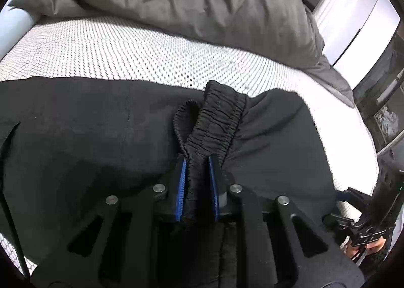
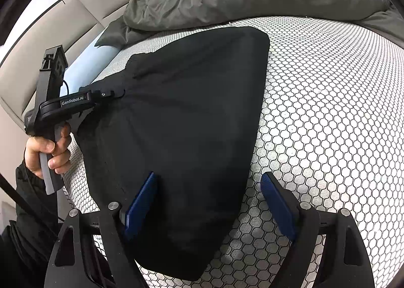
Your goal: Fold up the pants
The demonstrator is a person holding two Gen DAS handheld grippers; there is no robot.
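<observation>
Between the left gripper's (image 1: 197,159) clenched fingers: the pants' (image 2: 181,121) waistband (image 1: 214,121); right gripper (image 2: 209,179) released above them

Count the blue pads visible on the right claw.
2: one blue pad lies over the black pants, the other over the bare honeycomb mattress. None seem hidden.

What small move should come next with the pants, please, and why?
Probably close the right tongs on the near end of the pants: they stand open astride it, while the left tongs are already shut on the waistband, so both ends could then be lifted for the fold.
</observation>
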